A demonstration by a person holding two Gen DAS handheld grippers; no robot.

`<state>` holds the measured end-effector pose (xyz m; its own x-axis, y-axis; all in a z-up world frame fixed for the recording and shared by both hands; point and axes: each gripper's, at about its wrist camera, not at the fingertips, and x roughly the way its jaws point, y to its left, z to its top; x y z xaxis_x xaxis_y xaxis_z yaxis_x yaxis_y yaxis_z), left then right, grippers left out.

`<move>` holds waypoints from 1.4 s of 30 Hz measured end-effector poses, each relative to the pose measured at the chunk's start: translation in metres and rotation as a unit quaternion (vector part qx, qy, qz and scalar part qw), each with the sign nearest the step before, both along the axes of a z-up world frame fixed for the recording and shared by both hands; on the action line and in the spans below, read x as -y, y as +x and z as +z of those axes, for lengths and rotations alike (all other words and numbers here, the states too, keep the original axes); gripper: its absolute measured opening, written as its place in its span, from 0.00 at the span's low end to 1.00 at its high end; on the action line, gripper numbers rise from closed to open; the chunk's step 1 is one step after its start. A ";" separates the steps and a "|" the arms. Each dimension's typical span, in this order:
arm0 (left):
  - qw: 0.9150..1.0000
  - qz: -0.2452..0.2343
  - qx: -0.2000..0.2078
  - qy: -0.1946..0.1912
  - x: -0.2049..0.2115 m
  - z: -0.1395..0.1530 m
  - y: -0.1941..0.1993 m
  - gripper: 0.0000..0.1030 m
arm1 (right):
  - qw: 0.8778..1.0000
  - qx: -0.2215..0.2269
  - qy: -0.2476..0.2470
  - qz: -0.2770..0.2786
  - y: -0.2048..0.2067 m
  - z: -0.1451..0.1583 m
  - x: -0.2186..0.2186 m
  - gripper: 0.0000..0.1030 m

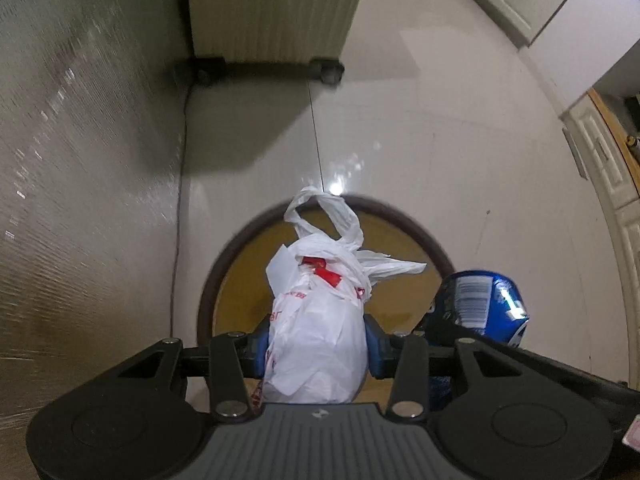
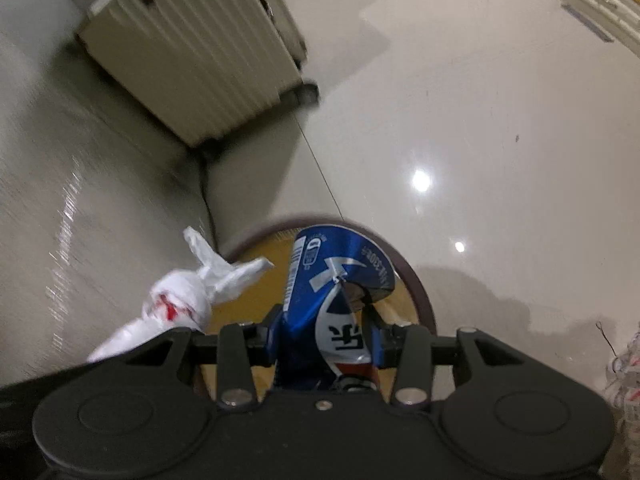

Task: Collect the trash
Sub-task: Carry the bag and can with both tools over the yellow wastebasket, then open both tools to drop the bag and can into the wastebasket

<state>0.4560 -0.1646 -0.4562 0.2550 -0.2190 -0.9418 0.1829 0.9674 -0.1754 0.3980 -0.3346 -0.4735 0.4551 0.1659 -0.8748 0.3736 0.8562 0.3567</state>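
1. The left claw [image 1: 318, 344] is closed on a knotted white plastic bag [image 1: 320, 312] with red print; its blue pads press the bag's two sides, and the tied handles stick out toward 12 o'clock beyond the fingertips.
2. The right claw [image 2: 324, 340] is clamped on a crushed blue can [image 2: 320, 300], which sits between the pads and juts forward toward 12 o'clock.
3. In the right wrist view the bag [image 2: 176, 304] lies at 10 o'clock of the can, just beside it.
4. Both items are over a round brown-rimmed container [image 1: 240, 280] with a yellowish inside.
5. A ribbed beige suitcase [image 1: 272, 8] stands on the glossy floor [image 1: 440, 140] at 12 o'clock.
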 end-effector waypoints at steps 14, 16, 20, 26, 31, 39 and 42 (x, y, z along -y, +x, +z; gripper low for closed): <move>0.999 -0.015 -0.036 0.001 -0.014 -0.056 -0.003 0.47 | 0.996 -0.072 0.009 0.058 0.012 -0.056 -0.015 0.41; 0.999 -0.012 -0.031 0.009 -0.014 -0.054 -0.005 0.52 | 0.995 -0.077 0.008 0.060 0.012 -0.057 -0.015 0.41; 0.999 0.006 -0.030 0.019 -0.018 -0.055 -0.007 0.65 | 0.995 -0.081 0.010 0.052 0.014 -0.059 -0.015 0.42; 0.999 0.008 -0.033 0.021 -0.021 -0.057 -0.008 0.68 | 0.994 -0.088 -0.006 0.064 0.015 -0.060 -0.019 0.52; 0.999 0.010 -0.033 0.020 -0.021 -0.053 -0.011 0.69 | 0.994 -0.089 -0.015 0.069 0.016 -0.056 -0.019 0.55; 0.999 0.028 -0.015 0.020 -0.025 -0.031 -0.020 0.82 | 0.994 -0.073 -0.035 0.075 0.011 -0.037 -0.015 0.58; 0.999 0.030 -0.008 0.023 -0.028 -0.020 -0.022 0.84 | 0.994 -0.071 -0.042 0.076 0.007 -0.028 -0.014 0.59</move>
